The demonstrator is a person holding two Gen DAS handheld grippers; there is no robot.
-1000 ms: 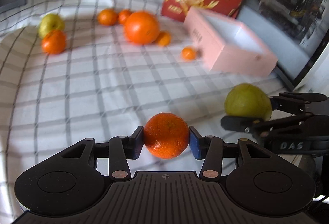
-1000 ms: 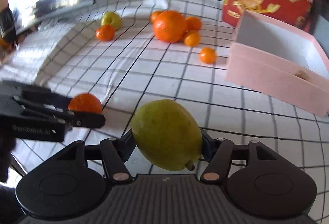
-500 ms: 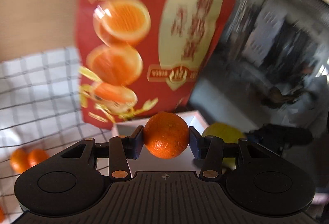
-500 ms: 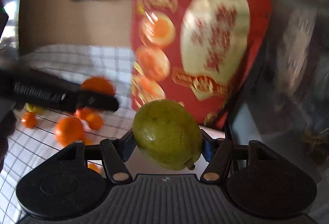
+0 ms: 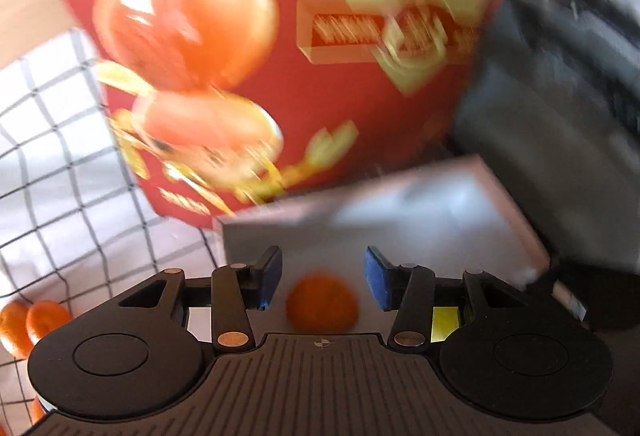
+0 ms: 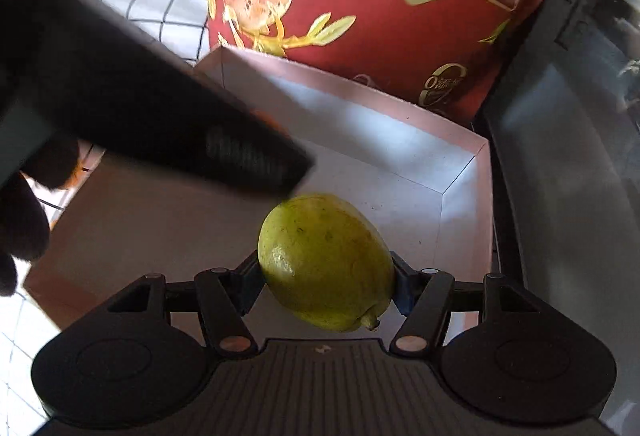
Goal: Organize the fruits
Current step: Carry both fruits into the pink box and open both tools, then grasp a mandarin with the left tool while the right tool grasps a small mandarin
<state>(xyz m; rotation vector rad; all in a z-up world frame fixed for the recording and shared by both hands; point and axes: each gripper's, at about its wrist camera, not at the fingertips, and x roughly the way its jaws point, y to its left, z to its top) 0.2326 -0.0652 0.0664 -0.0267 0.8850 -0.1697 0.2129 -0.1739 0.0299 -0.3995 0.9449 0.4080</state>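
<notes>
At the far left of the left wrist view, the white tablecloth with a dark grid point(image 5: 52, 156) carried two small orange fruits point(image 5: 30, 322) near the edge of the picture. Further right, the left gripper point(image 5: 322, 282) was over the shallow pink cardboard box point(image 5: 432, 204), its blue-padded jaws spread apart and holding nothing; the round orange mandarin point(image 5: 322, 302) was below and between them, apart from both pads, and it seemed to lie on or just above the box floor, but the blur did not allow me to say which. Behind the box stood the tall red gift carton printed with oranges point(image 5: 392, 124). To the right, in the right wrist view, the right gripper point(image 6: 325, 282) was closed on the yellow-green pear-like fruit point(image 6: 325, 262), which hung over the inner right part of the same box, near its corner. I judged that the step in hand was the placing of both fruits into the box: the mandarin was released, the green fruit not yet. The next move probably called for lowering the right gripper close to the floor and opening the jaws gently, so that the fruit would not roll against the mandarin.
</notes>
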